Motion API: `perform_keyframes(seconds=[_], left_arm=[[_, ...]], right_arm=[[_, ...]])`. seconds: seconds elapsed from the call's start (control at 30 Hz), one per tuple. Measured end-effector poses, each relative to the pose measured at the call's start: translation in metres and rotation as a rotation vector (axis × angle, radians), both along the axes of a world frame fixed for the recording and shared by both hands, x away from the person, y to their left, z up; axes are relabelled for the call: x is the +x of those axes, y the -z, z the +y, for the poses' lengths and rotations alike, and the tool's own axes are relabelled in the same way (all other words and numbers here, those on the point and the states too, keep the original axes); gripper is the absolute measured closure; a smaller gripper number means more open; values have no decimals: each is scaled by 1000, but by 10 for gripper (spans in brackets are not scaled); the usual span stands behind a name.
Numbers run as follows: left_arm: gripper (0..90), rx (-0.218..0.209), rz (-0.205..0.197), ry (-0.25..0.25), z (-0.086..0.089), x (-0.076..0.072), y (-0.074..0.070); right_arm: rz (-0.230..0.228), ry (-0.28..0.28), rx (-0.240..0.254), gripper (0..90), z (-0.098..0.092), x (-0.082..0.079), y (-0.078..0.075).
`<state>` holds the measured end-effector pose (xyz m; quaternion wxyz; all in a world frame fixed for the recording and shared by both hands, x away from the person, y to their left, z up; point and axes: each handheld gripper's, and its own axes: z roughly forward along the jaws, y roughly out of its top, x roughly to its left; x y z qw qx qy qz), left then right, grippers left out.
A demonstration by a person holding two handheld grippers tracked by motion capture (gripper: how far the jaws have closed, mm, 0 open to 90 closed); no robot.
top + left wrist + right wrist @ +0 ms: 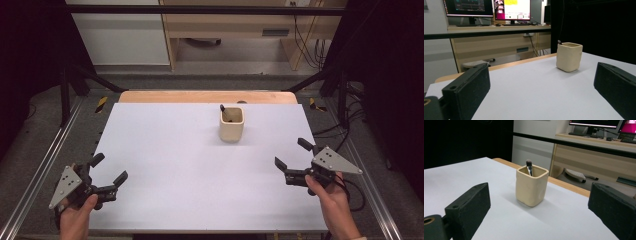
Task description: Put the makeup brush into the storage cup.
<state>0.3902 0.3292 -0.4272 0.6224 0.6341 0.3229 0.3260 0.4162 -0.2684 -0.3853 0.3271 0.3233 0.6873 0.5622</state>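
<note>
Grippers number two, left gripper [111, 169] and right gripper [293, 153], both spread wide, empty; one cream square cup [232, 124] holds one brush [529, 167].

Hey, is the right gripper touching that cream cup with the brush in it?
Apart. The high view shows bare white table between the right gripper and the cup; its jaws stand open.

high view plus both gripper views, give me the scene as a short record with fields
surface: white table
container: cream square cup, upright, toward the far side of the table
contents: a brush stands in the cup, bristles up, leaning on the rim
left gripper: fingers open, empty, near left corner, apart from the cup
right gripper: fingers open, empty, near right edge, pointed toward the cup
contact: neither gripper touches anything
</note>
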Motion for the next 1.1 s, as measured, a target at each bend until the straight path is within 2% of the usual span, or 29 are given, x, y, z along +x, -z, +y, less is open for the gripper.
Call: perform_keyframes(seconds=[0.3, 0.57, 1.1], left_arm=[[0, 11, 0, 3, 0, 1, 0], [0, 12, -2, 9, 0, 0, 0], [0, 16, -5, 21, -1, 0, 0]], right_arm=[[4, -4, 3, 47, -4, -6, 13], [6, -4, 18, 52, -9, -11, 17], [-12, -38, 83, 38, -1, -13, 26]])
